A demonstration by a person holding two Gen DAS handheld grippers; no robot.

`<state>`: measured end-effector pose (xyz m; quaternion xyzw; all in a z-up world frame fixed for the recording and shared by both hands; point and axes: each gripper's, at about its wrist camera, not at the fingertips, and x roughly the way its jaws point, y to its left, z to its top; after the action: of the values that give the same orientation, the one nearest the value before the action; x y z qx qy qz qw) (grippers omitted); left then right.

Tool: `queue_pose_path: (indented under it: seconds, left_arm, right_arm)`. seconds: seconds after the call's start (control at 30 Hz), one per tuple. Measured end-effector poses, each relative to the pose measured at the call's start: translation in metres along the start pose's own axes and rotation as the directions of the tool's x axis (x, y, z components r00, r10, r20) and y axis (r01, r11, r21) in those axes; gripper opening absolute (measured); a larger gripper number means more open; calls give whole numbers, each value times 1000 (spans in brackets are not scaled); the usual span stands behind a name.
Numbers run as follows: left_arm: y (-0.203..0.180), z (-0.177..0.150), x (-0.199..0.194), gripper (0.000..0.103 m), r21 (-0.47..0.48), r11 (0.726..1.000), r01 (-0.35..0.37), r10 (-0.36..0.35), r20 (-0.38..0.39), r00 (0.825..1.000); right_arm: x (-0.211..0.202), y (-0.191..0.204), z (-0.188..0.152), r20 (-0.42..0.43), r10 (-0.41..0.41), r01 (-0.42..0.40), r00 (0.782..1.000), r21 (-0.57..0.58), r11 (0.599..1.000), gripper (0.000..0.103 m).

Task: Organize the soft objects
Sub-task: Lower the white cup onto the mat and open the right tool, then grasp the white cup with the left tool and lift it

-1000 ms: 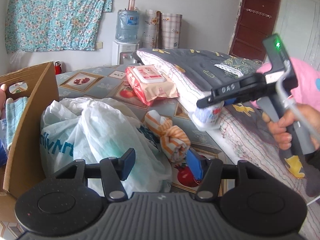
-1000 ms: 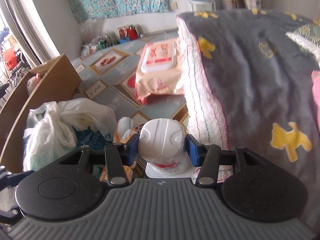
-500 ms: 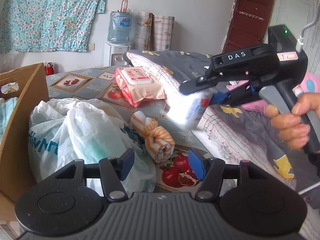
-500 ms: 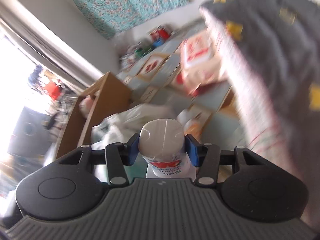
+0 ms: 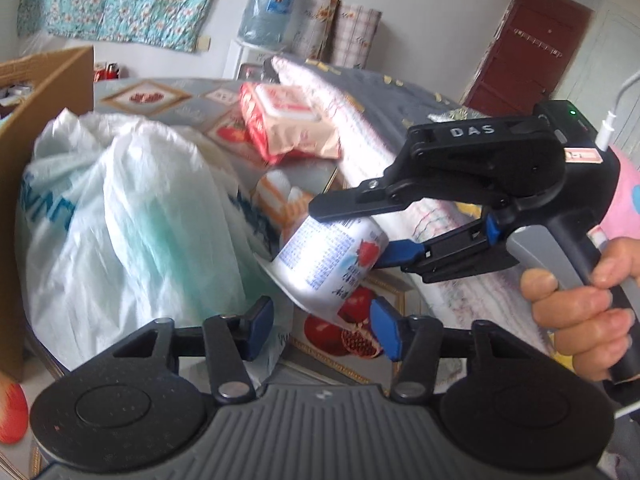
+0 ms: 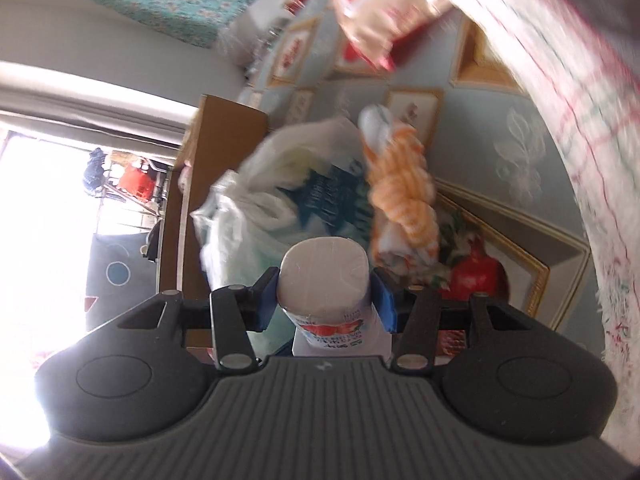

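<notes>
A white soft pack with a red fruit label (image 5: 324,256) hangs tilted over the patterned mat, and my right gripper (image 5: 348,236) is shut on it. In the right wrist view the pack (image 6: 324,276) sits squeezed between the two blue pads of that gripper (image 6: 326,300). My left gripper (image 5: 322,330) is just below it. Its jaws are closing, the pack's lower end lies between the pads, and a gap still shows on each side. An orange striped rolled cloth (image 5: 280,200) lies behind the pack, beside a white plastic bag (image 5: 132,216).
A cardboard box (image 5: 36,112) stands at the left, against the bag. A pink wet-wipes pack (image 5: 288,120) lies further back by a folded grey quilt (image 5: 372,120). A person's hand (image 5: 580,312) grips the right handle. A water dispenser (image 5: 264,12) stands by the wall.
The right gripper has rolled and come down with the pack, from over the quilt to just in front of the left gripper. The left jaws have narrowed a little.
</notes>
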<state>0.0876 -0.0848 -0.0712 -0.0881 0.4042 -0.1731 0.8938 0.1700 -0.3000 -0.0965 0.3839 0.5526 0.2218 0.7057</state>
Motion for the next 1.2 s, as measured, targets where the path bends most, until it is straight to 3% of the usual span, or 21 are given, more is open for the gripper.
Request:
queue_pose_path:
  seconds: [0.17, 0.5, 0.83, 1.0, 1.2]
  left_arm:
    - [-4, -6, 10, 50, 29, 1000, -7, 8, -26, 1000]
    - [-9, -13, 24, 50, 47, 999, -1, 4, -66, 998]
    - [-17, -14, 35, 48, 96, 995, -17, 25, -81, 996]
    - [-32, -11, 30, 62, 192, 981, -39, 48, -44, 998]
    - [-43, 1, 42, 60, 214, 973, -83, 94, -42, 995]
  right_arm:
    - [4, -11, 6, -8, -19, 19, 1000, 26, 999, 51]
    - [-15, -7, 15, 97, -203, 213, 974, -114, 970, 51]
    - [-28, -7, 2, 70, -148, 155, 987, -111, 982, 55]
    - [-36, -9, -7, 64, -121, 126, 991, -89, 988, 59]
    - [-44, -13, -18, 66, -105, 110, 992, -81, 991, 60]
